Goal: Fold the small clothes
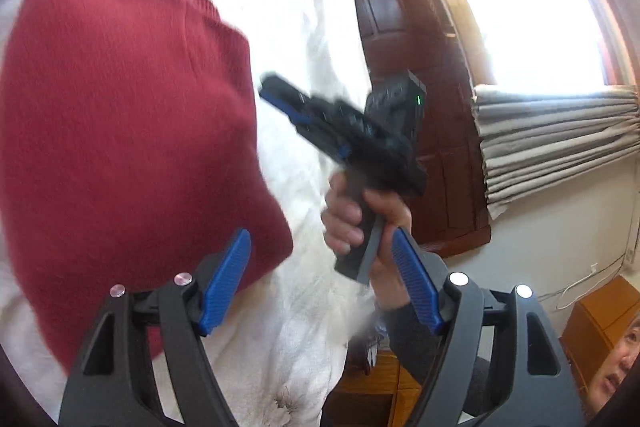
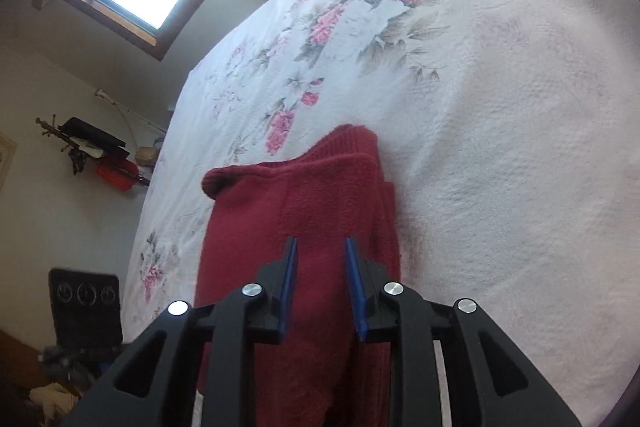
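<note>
A dark red knitted garment lies folded on the white floral bedspread, filling the left of the left wrist view. My left gripper is open beside the garment's lower right corner, its blue pads wide apart with nothing between them. A hand holds my right gripper, blurred, just right of the garment. In the right wrist view the red garment lies straight ahead. The right gripper hovers over it, narrowly open and holding nothing.
The bedspread stretches far to the right. A dark wooden door, a bright window and a grey curtain stand beyond the bed. A wooden cabinet and the person are at the lower right. A black chair is beside the bed.
</note>
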Available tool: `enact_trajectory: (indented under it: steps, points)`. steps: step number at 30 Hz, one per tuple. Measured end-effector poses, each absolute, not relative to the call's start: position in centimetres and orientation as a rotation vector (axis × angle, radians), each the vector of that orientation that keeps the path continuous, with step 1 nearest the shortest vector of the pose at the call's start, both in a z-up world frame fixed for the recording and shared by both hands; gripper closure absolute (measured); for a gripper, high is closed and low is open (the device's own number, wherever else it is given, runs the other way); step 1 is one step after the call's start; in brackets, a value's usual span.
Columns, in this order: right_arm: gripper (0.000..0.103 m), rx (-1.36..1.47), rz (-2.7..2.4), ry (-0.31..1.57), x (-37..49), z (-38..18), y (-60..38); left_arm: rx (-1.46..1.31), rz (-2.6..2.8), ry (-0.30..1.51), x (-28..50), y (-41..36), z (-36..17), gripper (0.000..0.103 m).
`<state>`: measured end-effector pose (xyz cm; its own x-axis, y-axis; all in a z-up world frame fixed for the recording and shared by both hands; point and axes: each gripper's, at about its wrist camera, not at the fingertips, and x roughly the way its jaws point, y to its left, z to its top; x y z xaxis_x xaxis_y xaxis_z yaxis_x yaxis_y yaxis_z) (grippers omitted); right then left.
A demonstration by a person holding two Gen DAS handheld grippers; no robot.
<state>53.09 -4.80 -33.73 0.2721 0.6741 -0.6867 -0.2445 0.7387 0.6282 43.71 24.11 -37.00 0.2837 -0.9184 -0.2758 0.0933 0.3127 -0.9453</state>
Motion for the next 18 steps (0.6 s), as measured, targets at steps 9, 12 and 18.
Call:
enact_trajectory:
  steps: [9,12,18]
  points:
    - [0.096,0.398,0.706,1.303,51.1,-39.4,-4.1,-0.951,-0.648,1.253,48.1,25.3,-44.2,0.039]
    - [0.093,0.402,0.703,1.271,50.3,-36.9,-4.7,-0.968,-0.671,1.209,47.7,25.9,-42.2,0.033]
    - [0.096,0.378,0.815,1.273,46.0,-35.8,-4.3,-0.887,-0.729,1.212,44.1,24.6,-41.5,0.027]
